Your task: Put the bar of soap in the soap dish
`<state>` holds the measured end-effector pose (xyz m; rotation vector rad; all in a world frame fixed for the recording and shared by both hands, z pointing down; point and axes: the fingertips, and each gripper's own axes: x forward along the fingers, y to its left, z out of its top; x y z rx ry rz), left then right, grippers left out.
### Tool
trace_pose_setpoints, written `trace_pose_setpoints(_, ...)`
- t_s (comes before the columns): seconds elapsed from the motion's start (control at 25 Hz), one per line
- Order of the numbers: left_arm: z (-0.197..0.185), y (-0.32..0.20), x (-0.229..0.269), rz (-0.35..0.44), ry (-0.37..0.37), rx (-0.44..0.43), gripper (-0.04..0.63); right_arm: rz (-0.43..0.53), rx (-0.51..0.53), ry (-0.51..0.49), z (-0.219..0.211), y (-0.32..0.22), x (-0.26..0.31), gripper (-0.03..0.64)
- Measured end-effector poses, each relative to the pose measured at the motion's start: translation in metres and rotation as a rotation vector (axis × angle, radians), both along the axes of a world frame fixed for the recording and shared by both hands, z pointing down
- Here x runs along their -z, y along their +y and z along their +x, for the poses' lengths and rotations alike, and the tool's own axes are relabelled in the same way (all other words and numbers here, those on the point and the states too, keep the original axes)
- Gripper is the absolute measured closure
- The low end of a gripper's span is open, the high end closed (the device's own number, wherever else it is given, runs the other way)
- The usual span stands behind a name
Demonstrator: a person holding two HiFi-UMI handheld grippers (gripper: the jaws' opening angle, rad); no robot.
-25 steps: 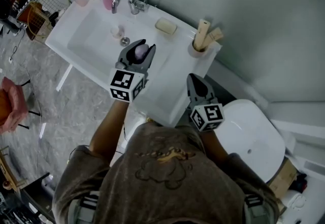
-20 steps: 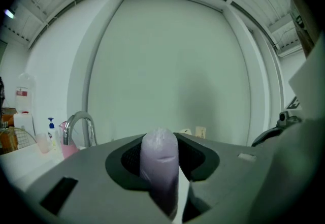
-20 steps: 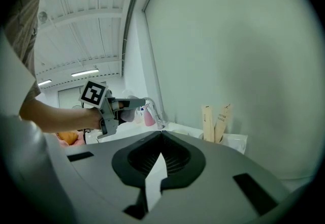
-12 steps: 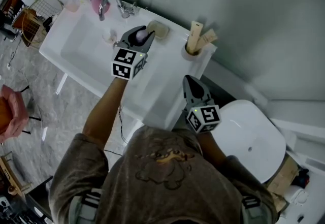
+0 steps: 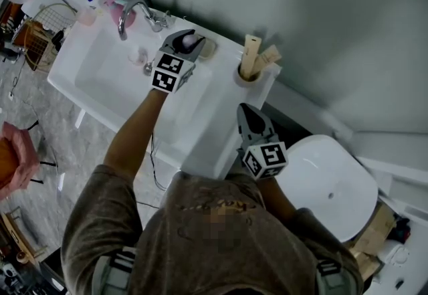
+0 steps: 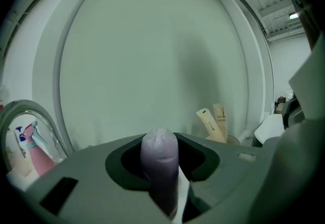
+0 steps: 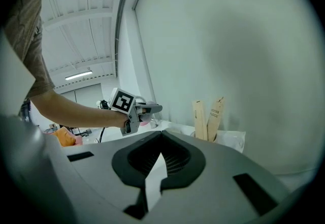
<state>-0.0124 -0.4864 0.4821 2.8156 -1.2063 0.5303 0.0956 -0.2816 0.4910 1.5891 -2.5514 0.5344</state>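
In the head view my left gripper [image 5: 186, 41] is shut on a lilac bar of soap [image 5: 190, 39] at the back rim of the white sink [image 5: 100, 76]. It hangs right over the cream soap dish [image 5: 209, 49], most of which it hides. The left gripper view shows the soap [image 6: 160, 157] standing on edge between the jaws, with the pale wall behind. I cannot tell whether the soap touches the dish. My right gripper [image 5: 245, 110] hovers off the sink's right corner, shut and empty. In the right gripper view its jaws [image 7: 160, 153] meet at the tips, and the left gripper [image 7: 146, 109] shows beyond them.
A chrome faucet [image 5: 136, 10] and a pink bottle [image 5: 122, 14] stand left of the dish. A cup of flat wooden sticks [image 5: 251, 61] sits on the sink's right corner. A white toilet [image 5: 331, 183] is at lower right. A wire basket [image 5: 39, 27] stands far left.
My left gripper has carried the soap from over the basin to the back rim, over the soap dish. The right gripper has shifted only a little.
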Motion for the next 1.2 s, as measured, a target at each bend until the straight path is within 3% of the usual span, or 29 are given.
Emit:
trace_pose_setpoints(0.48,0.010,-0.052,-0.064,-0.035,-0.095,-0.067,0.457,-0.052,-0.025,-0.029,0.007,-0.024,-0.023,0.617)
trace_pose_setpoints(1.2,0.026,-0.060,-0.121,-0.056,-0.124,-0.181,0.456,-0.108,-0.031,-0.023,0.004,-0.040,-0.046,0.617)
